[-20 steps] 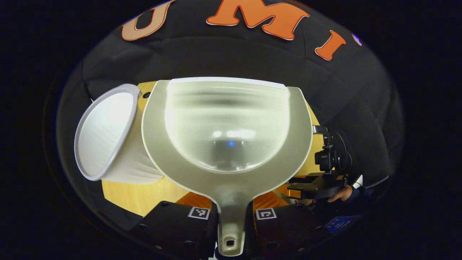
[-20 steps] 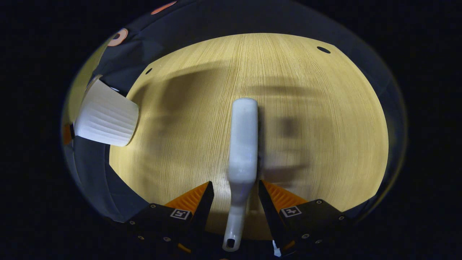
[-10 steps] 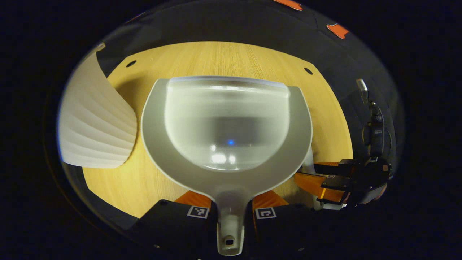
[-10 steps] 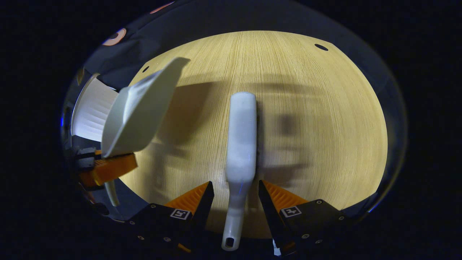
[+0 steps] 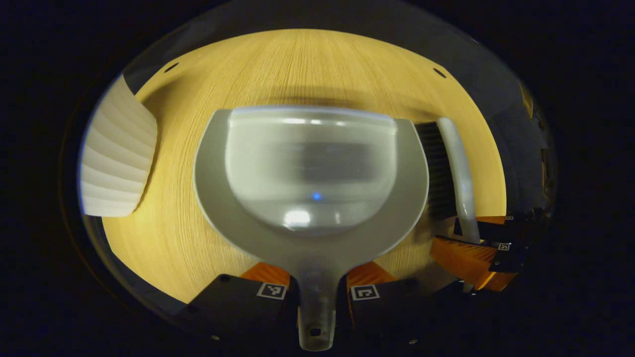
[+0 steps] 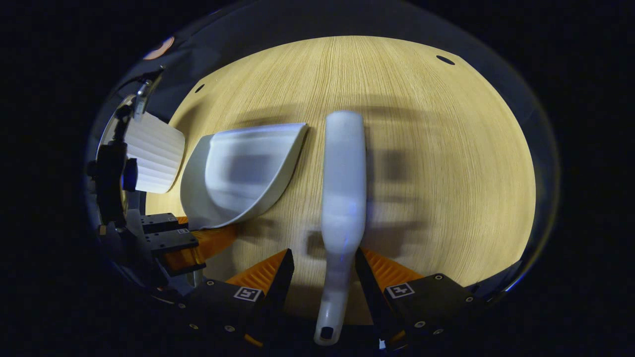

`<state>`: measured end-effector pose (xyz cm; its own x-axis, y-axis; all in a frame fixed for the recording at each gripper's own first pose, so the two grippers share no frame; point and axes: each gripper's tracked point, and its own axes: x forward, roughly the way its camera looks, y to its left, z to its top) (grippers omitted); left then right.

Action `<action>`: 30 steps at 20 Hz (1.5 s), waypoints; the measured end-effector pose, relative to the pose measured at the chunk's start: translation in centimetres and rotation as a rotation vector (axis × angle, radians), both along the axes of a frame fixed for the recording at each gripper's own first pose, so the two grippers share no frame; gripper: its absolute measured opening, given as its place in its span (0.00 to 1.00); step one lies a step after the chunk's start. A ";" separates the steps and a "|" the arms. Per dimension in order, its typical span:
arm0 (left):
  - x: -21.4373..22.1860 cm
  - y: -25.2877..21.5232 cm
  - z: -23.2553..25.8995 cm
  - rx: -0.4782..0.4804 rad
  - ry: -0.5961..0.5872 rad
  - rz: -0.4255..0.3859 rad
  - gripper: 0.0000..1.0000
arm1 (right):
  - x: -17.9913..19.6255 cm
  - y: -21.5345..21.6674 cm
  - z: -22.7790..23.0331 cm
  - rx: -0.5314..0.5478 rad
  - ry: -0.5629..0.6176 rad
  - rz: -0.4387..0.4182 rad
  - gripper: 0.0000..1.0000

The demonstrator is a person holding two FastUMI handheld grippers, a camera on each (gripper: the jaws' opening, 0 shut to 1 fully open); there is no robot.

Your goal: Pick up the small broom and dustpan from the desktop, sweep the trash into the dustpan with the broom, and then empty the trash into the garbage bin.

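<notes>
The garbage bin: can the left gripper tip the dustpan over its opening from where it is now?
Probably yes. The left gripper is shut on the dustpan, and the garbage bin stands to its left on the table, with bare wood between. The broom is on the other side.

The desk (image 5: 317, 64) looks like light wood with a fine straight grain and a matt finish. The dustpan (image 5: 311, 173) looks like smooth pale plastic, a little glossy, with soft light spots in its bowl. The broom (image 6: 343, 183) has a smooth plastic back, and in the left gripper view its bristles (image 5: 439, 168) look dark and rough. The garbage bin (image 5: 116, 158) has a ribbed white wall, matt.
</notes>
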<state>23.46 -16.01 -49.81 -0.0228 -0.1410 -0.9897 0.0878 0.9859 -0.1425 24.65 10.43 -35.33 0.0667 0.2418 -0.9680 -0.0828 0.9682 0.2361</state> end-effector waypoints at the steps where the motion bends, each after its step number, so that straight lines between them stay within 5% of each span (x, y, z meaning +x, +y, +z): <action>1: 0.2 0.0 -0.1 0.007 -0.014 -0.005 0.35 | -0.2 0.3 0.0 0.004 0.006 0.003 0.76; 4: 0.0 -0.5 -0.2 0.014 -0.006 -0.024 0.39 | -0.2 0.9 0.4 0.016 0.000 0.012 0.76; 8: 0.1 -0.5 1.5 -0.003 -0.031 -0.026 0.66 | 0.3 0.3 1.2 0.020 -0.025 -0.028 0.76; 13: 1.3 0.4 4.9 0.025 -0.135 -0.023 0.70 | 2.7 -0.5 4.5 0.026 -0.147 -0.073 0.76; 24: 11.3 0.5 12.7 0.158 -0.839 -0.075 0.82 | 12.4 -2.0 18.8 0.018 -0.705 -0.101 0.87; 30: 13.8 0.7 15.0 0.172 -1.227 0.001 0.86 | 15.7 -4.3 28.1 -0.053 -1.069 -0.119 0.92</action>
